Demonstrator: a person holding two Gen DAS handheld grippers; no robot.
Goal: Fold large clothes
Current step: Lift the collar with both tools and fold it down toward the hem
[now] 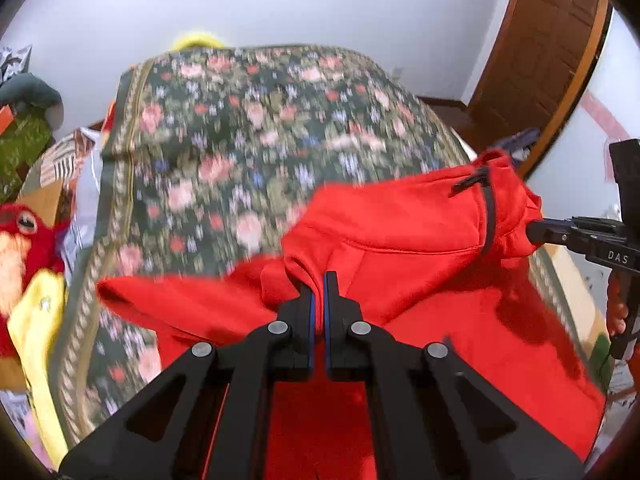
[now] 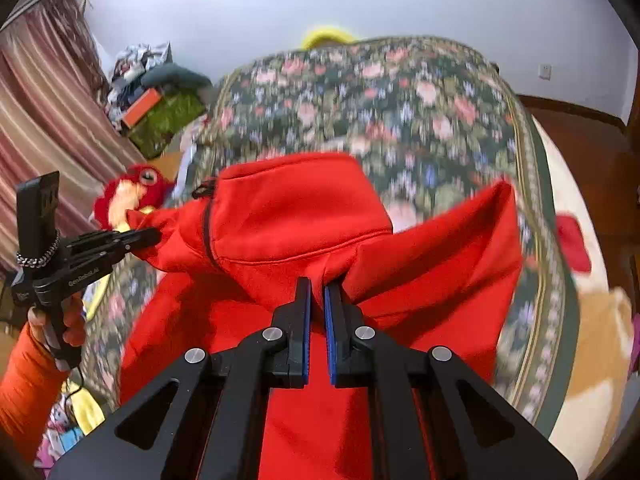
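A red hooded sweatshirt [image 1: 400, 232] with a dark zipper hangs in the air above the floral bedspread [image 1: 240, 128]. My left gripper [image 1: 319, 280] is shut on a bunched fold of the red sweatshirt near its shoulder. My right gripper [image 2: 318, 286] is shut on the other shoulder of the sweatshirt [image 2: 288, 216]. Each gripper shows in the other's view, pinching the garment's edge: the right one [image 1: 534, 232] at the right, the left one [image 2: 154, 236] at the left. A sleeve [image 2: 452, 248] sticks out to the right.
The floral bedspread [image 2: 420, 104] covers the bed below. A red plush toy [image 1: 24, 232] and yellow cloth [image 1: 36, 320] lie at the bed's left side, with clutter and striped curtains [image 2: 36, 120] beyond. A wooden door [image 1: 536, 52] stands at the right.
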